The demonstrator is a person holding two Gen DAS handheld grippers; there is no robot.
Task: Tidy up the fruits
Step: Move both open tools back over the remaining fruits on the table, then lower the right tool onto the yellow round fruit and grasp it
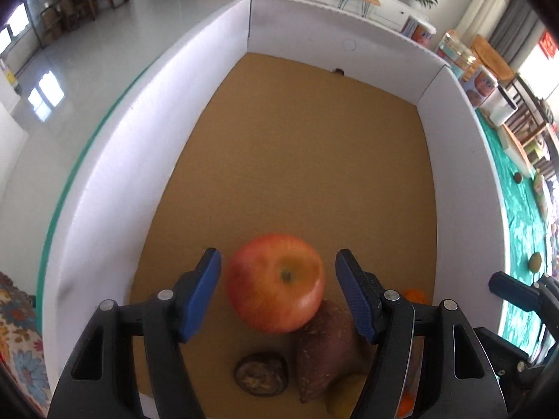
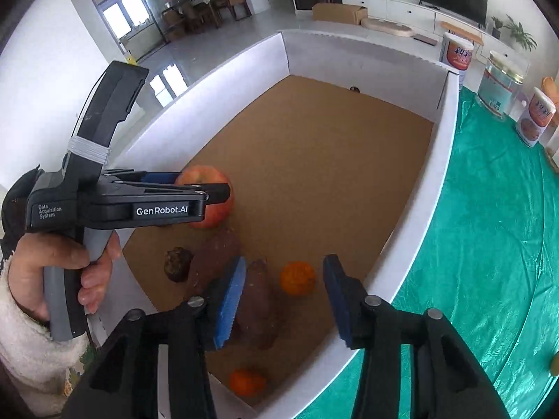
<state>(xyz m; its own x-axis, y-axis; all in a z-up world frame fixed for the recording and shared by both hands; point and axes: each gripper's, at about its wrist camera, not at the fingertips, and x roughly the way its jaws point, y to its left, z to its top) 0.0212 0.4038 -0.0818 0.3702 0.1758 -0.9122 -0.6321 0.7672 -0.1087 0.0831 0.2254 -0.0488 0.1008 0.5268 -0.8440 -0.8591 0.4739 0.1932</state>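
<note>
A red apple (image 1: 276,282) sits between the blue pads of my left gripper (image 1: 278,255), with a narrow gap on each side, so the jaws stand open. It hovers over a brown sweet potato (image 1: 325,345) and a dark wrinkled fruit (image 1: 261,373) on the cork floor of a white-walled box (image 1: 195,104). In the right wrist view my right gripper (image 2: 285,260) is open above the box's near corner, and an orange (image 2: 297,277) lies on the floor between its fingers, untouched. A second sweet potato (image 2: 256,300) lies beside the left pad. A hand holds the left gripper (image 2: 209,183) around the apple (image 2: 213,209).
Another orange (image 2: 247,381) lies at the box's near edge. A green cloth (image 2: 489,262) covers the table to the right, with tins (image 2: 534,118) and a glass jar (image 2: 501,82) at its back. A kiwi (image 1: 535,261) lies on the cloth. The box's far half is bare cork.
</note>
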